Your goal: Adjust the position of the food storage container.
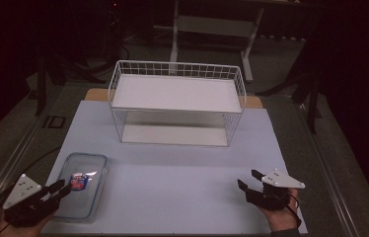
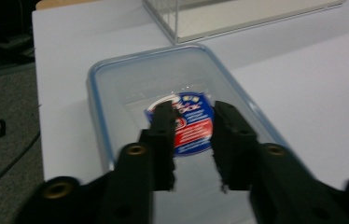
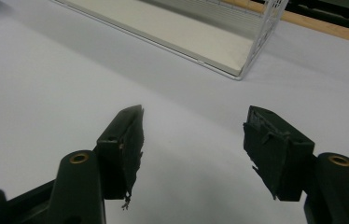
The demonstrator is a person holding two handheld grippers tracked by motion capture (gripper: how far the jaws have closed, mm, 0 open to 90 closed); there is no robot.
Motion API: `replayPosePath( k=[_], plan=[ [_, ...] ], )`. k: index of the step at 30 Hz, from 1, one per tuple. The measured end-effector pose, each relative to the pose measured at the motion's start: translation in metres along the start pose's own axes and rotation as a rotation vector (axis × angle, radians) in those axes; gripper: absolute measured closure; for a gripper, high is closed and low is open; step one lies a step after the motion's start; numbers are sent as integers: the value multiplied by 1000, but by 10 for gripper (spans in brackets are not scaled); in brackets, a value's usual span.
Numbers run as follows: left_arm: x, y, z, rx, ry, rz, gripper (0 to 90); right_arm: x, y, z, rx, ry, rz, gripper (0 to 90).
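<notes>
While both hands rest at the near edge of the counter (image 1: pixel 172 182), the items stand as follows.

Landmark: white wire rack (image 1: pixel 176 101), two shelves, at the far middle of the counter.
Container: clear lidded box (image 1: pixel 81 185) with a blue rim, lying flat, well in front of the rack and off its left end; a round red-and-blue label (image 2: pixel 186 122) shows on it.
Left tongs (image 1: pixel 59 190): at the box's near end, over the lid, jaws a little apart and framing the label; whether they touch the lid cannot be told.
Right tongs (image 1: pixel 249 180): in front of the rack's right end, well apart from it, jaws apart over bare counter, holding nothing.
</notes>
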State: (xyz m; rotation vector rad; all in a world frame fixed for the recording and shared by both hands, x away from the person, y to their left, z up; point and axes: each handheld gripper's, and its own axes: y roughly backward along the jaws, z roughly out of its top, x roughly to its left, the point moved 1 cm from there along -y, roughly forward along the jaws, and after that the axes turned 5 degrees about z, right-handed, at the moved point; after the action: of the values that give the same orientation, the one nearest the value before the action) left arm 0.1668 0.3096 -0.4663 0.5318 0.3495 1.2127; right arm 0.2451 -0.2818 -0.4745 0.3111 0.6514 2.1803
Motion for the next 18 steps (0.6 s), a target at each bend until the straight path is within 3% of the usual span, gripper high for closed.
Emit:
replayPosePath(
  k=[5, 9, 18],
  plan=[
    [7, -2, -6, 53, -25, 42, 892, 0, 0, 1, -5, 4, 4, 375],
    [10, -3, -7, 85, -36, 60, 895, 1, -1, 1, -6, 6, 5, 375],
    [25, -4, -17, 113, 4, 91, 895, 0, 0, 1, -16, 2, 14, 376]
  ],
)
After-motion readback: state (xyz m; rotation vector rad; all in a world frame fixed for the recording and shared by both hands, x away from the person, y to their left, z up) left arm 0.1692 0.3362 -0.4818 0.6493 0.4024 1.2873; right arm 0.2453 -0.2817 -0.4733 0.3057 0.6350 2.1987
